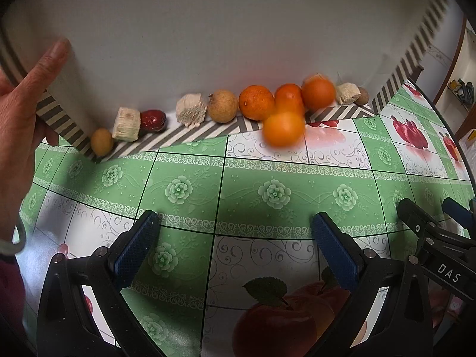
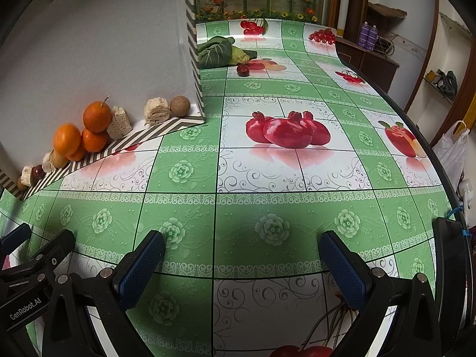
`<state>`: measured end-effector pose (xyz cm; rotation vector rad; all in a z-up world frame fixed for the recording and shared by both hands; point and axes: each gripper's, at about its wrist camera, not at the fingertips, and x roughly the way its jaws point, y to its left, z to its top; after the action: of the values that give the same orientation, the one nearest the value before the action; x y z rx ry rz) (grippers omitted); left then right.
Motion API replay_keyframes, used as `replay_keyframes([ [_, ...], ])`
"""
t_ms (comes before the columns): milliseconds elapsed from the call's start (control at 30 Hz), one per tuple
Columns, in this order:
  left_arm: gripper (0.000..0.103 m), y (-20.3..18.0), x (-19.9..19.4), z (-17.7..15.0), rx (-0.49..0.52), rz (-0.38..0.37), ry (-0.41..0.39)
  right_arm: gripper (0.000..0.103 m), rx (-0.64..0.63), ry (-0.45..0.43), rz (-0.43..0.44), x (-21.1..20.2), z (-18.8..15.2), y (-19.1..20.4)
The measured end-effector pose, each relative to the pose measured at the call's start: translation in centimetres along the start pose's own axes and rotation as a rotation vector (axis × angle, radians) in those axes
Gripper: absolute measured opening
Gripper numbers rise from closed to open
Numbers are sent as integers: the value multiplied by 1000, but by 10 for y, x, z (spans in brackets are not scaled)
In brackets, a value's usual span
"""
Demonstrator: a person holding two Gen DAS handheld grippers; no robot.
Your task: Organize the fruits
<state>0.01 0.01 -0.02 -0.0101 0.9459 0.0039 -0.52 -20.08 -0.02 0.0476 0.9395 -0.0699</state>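
A grey tray (image 1: 178, 44) with a striped rim stands tilted up on the table, and a person's hand (image 1: 23, 104) holds its left edge. Along its lower rim lie three oranges (image 1: 256, 102), a brown round fruit (image 1: 222, 106), a red date (image 1: 152, 120), beige chunks (image 1: 192, 109) and a walnut (image 1: 363, 95). A blurred orange (image 1: 283, 128) sits over the rim at the tablecloth. My left gripper (image 1: 235, 238) is open and empty, well short of the tray. My right gripper (image 2: 241, 253) is open and empty over the tablecloth, with the oranges (image 2: 96, 116) far to its left.
Behind the tray, leafy greens (image 2: 220, 52) and a loose red date (image 2: 243, 70) lie on the fruit-print tablecloth (image 2: 267, 178). A plastic bag (image 2: 452, 148) hangs past the table's right edge. A dark flat object (image 2: 449, 253) stands at the right.
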Motion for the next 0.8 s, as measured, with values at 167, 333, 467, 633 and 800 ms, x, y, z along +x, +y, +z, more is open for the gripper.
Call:
replay_keyframes([
  [167,103,0,0,1,0,0,0,103,-1,0,-2,0,0,1],
  [333,103,-1,0,0,0,0,0,103,-1,1,-3,0,0,2],
  [467,103,-1,0,0,0,0,0,103,-1,1,-3,-1,-1,2],
  [633,103,-1,1,-1,0,-1,0,103,0,1,-2,-1,-1,1],
  [800,103,-1,1,-1,0,0,0,103,1,0,-1,0,-1,2],
])
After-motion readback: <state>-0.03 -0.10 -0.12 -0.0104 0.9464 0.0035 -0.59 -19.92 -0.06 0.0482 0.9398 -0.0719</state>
